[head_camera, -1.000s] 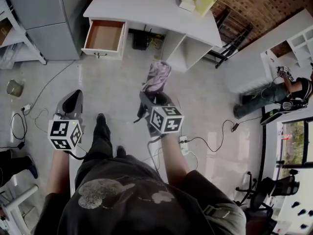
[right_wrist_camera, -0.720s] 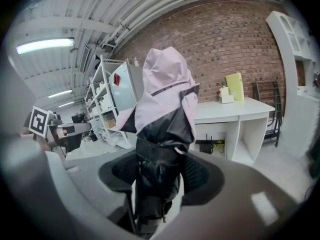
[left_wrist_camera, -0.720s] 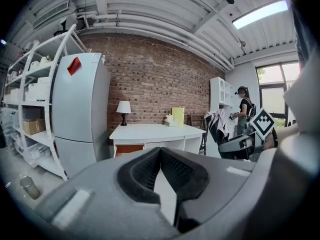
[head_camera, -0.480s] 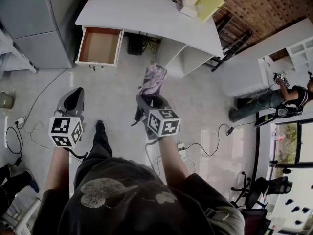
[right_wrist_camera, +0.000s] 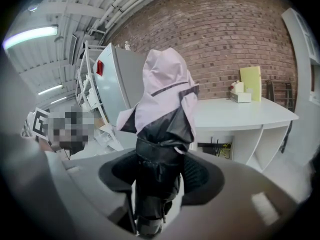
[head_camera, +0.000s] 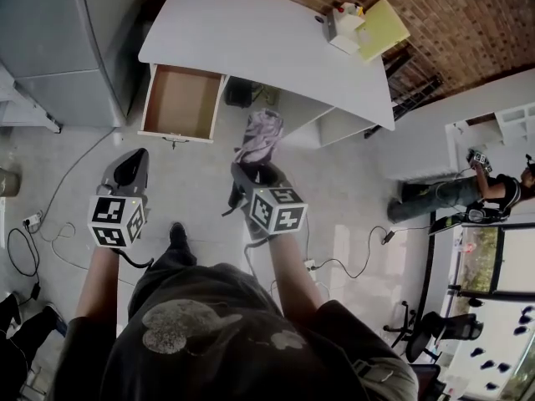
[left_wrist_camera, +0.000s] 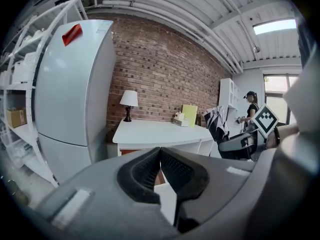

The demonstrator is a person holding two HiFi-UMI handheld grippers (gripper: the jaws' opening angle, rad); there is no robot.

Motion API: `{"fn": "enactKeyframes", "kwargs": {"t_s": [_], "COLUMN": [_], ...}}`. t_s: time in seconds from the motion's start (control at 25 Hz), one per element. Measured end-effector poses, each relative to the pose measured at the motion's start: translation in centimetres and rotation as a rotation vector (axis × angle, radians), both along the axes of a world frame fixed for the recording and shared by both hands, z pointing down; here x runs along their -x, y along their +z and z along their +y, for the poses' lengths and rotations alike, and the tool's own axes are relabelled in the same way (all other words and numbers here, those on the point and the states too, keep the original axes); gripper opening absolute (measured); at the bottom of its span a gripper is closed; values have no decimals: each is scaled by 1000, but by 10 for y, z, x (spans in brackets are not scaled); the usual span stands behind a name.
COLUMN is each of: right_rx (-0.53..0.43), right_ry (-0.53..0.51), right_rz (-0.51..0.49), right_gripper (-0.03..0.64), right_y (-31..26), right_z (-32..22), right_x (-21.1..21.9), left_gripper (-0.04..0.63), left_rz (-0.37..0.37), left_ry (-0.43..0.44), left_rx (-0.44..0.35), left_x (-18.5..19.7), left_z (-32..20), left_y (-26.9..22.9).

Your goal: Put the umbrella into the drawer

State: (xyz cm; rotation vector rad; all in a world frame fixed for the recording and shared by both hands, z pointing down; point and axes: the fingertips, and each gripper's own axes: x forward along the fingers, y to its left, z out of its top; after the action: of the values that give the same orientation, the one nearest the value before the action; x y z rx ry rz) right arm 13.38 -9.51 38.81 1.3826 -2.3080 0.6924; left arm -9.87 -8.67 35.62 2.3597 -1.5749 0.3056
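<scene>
A folded umbrella (head_camera: 261,136), pale lilac cloth over a black handle, stands up between the jaws of my right gripper (head_camera: 255,172), which is shut on the handle. In the right gripper view the umbrella (right_wrist_camera: 165,94) fills the middle and the right gripper (right_wrist_camera: 160,171) clamps its black lower part. The open drawer (head_camera: 180,103), bare brown inside, juts from the left end of the white desk (head_camera: 267,40), ahead and left of the umbrella. My left gripper (head_camera: 132,161) hangs below the drawer, shut with nothing in it. The left gripper (left_wrist_camera: 160,151) shows its pads meeting at the tip.
A grey fridge (head_camera: 58,40) stands left of the desk, a lamp (left_wrist_camera: 129,99) and a yellow folder (head_camera: 383,30) on the desktop. Cables (head_camera: 33,224) trail over the floor at left and right. A person (head_camera: 468,195) is at the far right by white shelves.
Both grippers have moved forward towards the desk, so the desk and open drawer are nearer. The umbrella stays in the right gripper; the left stays shut.
</scene>
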Motion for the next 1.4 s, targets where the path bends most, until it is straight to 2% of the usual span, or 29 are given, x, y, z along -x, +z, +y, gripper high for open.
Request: {"fn": "enactKeyframes", "kwargs": {"t_s": [0.36,0.56,0.88,1.08,1.4], "right_rx": [24,53,103,126,130], "right_ry": [-64,-143,-385,-565,-775], "right_rz": [33,47,52,89,189], "right_gripper": [236,236,236,236,236], "right_y": [6,24,59,90,152], "right_z": [-54,-80,-141,-171,-206], "right_x": [37,50,96,130,174], "left_gripper": [11,11,11,11,11], "left_rz": [26,27,17,6,-14], "left_ry": [-35,-112,-321,-433,-607], "left_rx": [46,79,115,153,162], "left_x": [30,44,66,70,93], "left_z": [-39,-41,-66,-77,-100], "left_y": [16,28,41,56,84]}}
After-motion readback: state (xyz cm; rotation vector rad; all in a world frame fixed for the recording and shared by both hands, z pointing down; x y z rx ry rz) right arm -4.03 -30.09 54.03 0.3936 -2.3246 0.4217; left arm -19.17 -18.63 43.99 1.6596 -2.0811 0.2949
